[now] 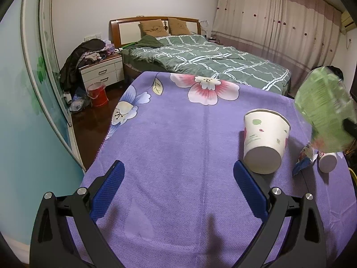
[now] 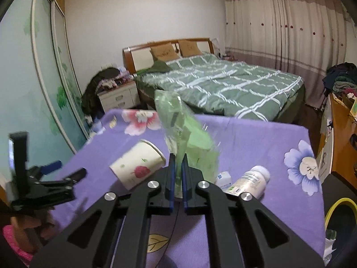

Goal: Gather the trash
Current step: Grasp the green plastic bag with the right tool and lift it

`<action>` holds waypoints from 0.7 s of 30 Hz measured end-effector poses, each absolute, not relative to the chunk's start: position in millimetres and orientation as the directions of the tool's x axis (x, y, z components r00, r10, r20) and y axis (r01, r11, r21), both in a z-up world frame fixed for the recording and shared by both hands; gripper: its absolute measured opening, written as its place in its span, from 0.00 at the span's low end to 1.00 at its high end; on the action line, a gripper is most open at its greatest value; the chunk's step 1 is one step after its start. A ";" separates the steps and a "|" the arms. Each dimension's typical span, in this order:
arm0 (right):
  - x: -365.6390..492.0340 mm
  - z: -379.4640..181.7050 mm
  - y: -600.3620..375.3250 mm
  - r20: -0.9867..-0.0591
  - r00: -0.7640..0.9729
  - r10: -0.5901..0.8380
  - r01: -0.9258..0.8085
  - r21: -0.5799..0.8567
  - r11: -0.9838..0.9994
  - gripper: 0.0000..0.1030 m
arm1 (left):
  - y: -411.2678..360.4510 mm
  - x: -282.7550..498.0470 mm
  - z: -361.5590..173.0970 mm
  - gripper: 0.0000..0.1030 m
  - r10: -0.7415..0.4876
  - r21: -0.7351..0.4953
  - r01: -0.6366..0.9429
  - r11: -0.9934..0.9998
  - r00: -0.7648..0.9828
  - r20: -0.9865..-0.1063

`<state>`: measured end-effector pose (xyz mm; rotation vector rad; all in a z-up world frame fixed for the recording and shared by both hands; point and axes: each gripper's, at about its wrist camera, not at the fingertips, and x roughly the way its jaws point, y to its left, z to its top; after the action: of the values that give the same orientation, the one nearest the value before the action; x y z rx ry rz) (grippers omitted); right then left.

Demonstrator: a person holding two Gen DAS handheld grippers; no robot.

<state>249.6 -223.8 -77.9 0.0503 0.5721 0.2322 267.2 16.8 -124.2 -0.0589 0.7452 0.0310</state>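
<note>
Green crinkly plastic wrapper [image 2: 185, 134], judged light, limp and slippery, is pinched by its lower edge between the closed right gripper [image 2: 177, 167], raised above the purple cloth [image 2: 256, 138], while the left gripper [image 1: 178, 174] is held wide open, empty.

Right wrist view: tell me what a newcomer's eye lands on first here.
The crinkly green plastic wrapper stands up pinched in the shut right gripper, lifted above the purple floral cloth. Left of it, a paper cup lies on its side; to the right lies a white bottle.
</note>
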 end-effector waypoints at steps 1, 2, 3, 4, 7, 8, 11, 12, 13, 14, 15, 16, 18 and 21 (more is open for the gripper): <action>244.3 -72.8 -226.0 -0.519 0.821 0.240 -0.209 0.119 0.971 0.05 | 16.5 266.9 -123.8 0.94 0.006 -0.043 -0.049 0.998 0.735 -0.678; 238.1 -65.9 -228.2 -0.504 0.827 0.249 -0.215 0.125 0.969 0.05 | 16.7 266.8 -123.8 0.94 0.008 -0.042 -0.049 0.998 0.736 -0.677; 235.3 -62.1 -229.9 -0.497 0.831 0.250 -0.216 0.125 0.968 0.05 | 16.1 266.2 -123.5 0.94 0.008 -0.041 -0.049 0.998 0.737 -0.676; 229.8 -57.1 -231.6 -0.485 0.838 0.251 -0.219 0.122 0.968 0.05 | 16.1 265.8 -123.1 0.94 0.008 -0.040 -0.048 0.998 0.737 -0.676; 214.5 -42.5 -239.0 -0.448 0.854 0.265 -0.230 0.133 0.964 0.05 | 16.2 265.6 -123.0 0.94 0.007 -0.041 -0.048 0.998 0.736 -0.677; 210.3 -37.8 -240.1 -0.437 0.859 0.267 -0.230 0.136 0.964 0.05 | 16.0 264.9 -122.6 0.94 0.007 -0.041 -0.047 0.998 0.737 -0.676; 198.0 -26.8 -252.3 -0.405 0.880 0.248 -0.212 0.130 0.968 0.05 | 15.8 263.8 -121.1 0.94 0.005 -0.039 -0.043 0.998 0.738 -0.674; 191.3 -23.9 -258.8 -0.391 0.891 0.230 -0.197 0.124 0.973 0.05 | 15.8 263.2 -120.7 0.94 0.004 -0.039 -0.041 0.998 0.738 -0.674; 186.6 -21.8 -265.7 -0.382 0.900 0.211 -0.179 0.118 0.977 0.05 | 15.6 263.2 -120.5 0.94 0.004 -0.039 -0.041 0.998 0.739 -0.674; 181.9 -20.9 -270.9 -0.375 0.907 0.193 -0.161 0.114 0.980 0.05 | 15.5 263.5 -120.8 0.94 0.005 -0.039 -0.042 0.998 0.739 -0.674; 177.7 -20.1 -278.2 -0.369 0.914 0.171 -0.138 0.113 0.984 0.05 | 15.4 263.4 -120.7 0.94 0.004 -0.040 -0.042 0.998 0.739 -0.674; 171.5 -19.7 -292.4 -0.361 0.924 0.131 -0.096 0.113 0.989 0.05 | 15.2 263.2 -120.5 0.94 0.004 -0.039 -0.042 0.998 0.738 -0.674; 163.7 -20.9 -312.5 -0.352 0.933 0.067 -0.031 0.109 0.994 0.05 | 14.9 262.6 -120.1 0.94 0.005 -0.038 -0.041 0.998 0.740 -0.672; 150.8 -28.0 -350.4 -0.360 0.932 -0.043 0.087 0.108 0.990 0.05 | 13.4 262.9 -119.1 0.94 0.004 -0.033 -0.036 0.999 0.741 -0.671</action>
<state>150.8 -350.4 -28.0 0.1231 0.3655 -0.0667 262.9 13.4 -119.1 -0.0453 0.7357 0.0222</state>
